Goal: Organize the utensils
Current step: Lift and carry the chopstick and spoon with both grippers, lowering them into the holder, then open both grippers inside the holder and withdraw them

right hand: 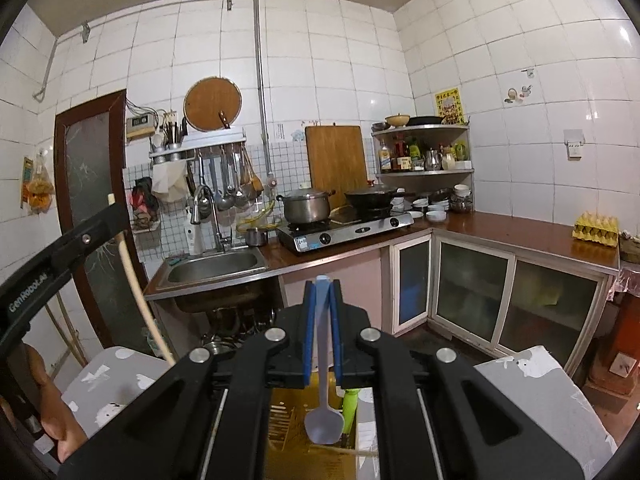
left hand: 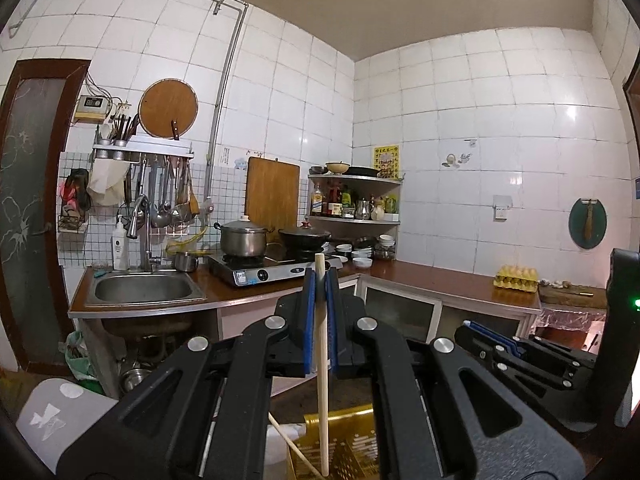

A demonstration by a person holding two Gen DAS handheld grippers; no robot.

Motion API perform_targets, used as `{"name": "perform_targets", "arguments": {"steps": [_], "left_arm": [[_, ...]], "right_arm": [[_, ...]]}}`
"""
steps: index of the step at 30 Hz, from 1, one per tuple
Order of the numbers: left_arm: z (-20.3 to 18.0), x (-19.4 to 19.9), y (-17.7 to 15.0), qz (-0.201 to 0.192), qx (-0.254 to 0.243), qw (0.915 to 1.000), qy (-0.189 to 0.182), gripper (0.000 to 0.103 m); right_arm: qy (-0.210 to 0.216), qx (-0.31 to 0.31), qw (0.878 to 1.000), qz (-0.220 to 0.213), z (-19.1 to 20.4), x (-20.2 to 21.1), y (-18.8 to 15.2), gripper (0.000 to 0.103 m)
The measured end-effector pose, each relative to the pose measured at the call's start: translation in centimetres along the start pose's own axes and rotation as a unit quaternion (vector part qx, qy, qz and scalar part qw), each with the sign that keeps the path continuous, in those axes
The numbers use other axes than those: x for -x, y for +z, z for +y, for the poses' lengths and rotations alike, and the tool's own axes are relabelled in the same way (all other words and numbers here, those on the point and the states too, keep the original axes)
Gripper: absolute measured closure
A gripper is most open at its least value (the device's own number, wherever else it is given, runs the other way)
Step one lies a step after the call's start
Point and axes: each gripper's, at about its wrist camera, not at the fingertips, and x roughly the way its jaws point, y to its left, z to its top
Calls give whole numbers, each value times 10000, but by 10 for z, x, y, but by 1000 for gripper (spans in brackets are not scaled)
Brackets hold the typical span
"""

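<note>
White glazed tiles cover the walls behind the long brown L-shaped countertop point(right hand: 500, 236), the landmark for everything else. Set into its left end is a stainless steel sink point(right hand: 214, 267); on it, right of the sink, stands a steel two-burner stove point(right hand: 344, 232) with a lidded steel pot point(right hand: 306, 204). Well below and in front of the countertop sits a yellow slotted plastic basket point(right hand: 280, 424), with a thin stick point(right hand: 354, 451) lying across it.

Above that basket, the left gripper point(left hand: 321, 292) is clenched on a pale round wooden chopstick point(left hand: 322, 368). The stick runs upright between the blue pads, its top just clear above them and most of its length hanging toward the basket. It looks light, stiff and smooth, so it could pivot in a pinch this near the top; a hold nearer the middle would likely steady it.

Beside it, the right gripper point(right hand: 322, 300) is clamped on a light blue plastic spoon point(right hand: 323, 380). The flat handle sits between the pads, its tip level with their ends, and the bowl hangs below over the basket. It seems light and slightly flexible, and the flat handle probably gives the pads good purchase.
</note>
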Motion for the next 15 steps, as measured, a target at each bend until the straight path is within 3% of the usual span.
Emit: {"name": "perform_targets", "arguments": {"steps": [6, 15], "left_arm": [[11, -46, -31, 283, 168, 9995, 24, 99], [18, -77, -84, 867, 56, 9961, 131, 99]], "right_arm": [[2, -69, 9997, 238, -9, -37, -22, 96], [-75, 13, 9987, 509, -14, -65, -52, 95]]}}
